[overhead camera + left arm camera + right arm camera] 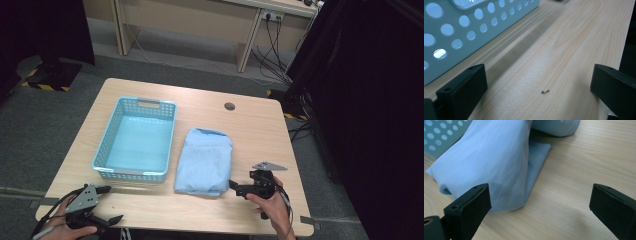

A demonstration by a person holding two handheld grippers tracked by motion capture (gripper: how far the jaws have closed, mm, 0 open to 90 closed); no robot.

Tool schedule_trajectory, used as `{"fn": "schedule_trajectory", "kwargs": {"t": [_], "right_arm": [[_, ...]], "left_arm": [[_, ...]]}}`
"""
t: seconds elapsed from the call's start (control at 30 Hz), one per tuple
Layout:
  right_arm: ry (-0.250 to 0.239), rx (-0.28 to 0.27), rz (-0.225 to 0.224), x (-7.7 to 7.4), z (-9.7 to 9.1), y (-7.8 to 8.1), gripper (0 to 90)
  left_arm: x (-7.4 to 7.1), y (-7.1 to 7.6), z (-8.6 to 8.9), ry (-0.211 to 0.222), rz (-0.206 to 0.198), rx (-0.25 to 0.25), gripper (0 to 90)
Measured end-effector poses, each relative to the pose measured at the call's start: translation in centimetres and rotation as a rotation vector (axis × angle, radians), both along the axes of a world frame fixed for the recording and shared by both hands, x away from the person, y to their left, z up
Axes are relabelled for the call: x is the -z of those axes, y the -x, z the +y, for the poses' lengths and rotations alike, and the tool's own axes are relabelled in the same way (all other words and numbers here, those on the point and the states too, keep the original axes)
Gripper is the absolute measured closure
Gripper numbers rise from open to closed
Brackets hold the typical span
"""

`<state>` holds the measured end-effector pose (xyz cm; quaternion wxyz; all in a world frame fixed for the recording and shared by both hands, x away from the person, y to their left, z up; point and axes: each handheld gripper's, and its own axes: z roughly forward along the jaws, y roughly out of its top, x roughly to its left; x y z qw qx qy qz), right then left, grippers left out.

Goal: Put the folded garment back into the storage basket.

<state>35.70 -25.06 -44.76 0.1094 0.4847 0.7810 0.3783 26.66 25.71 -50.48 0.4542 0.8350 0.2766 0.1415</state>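
Both grippers stand wide open and hold nothing. Right gripper (234, 185) lies low on the table (250, 125), near its front edge, jaws pointing at the front right corner of the cloth (204, 161); one jaw is just beside the fabric, the other over bare wood. Left gripper (109, 204) rests at the front left corner, close to the basket (136, 141).

This folded light blue cloth lies at the middle of the table, just right of the empty basket. Its long axis runs from the front edge to the back edge. It looks soft, light and limp, so I think it will sag and unfold when lifted by one point. A hold on the thick folded edge at the front, taking all layers together, seems best.
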Motion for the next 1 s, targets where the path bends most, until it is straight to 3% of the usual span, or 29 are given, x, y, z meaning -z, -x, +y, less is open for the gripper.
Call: {"fn": "schedule_trajectory", "kwargs": {"t": [1.0], "right_arm": [[-0.03, -0.005, -0.009, -0.63, 0.43, -0.29, 4.4]], "left_arm": [[0.0, -0.01, 0.01, 0.002, 0.001, 0.0, 0.1]]}}
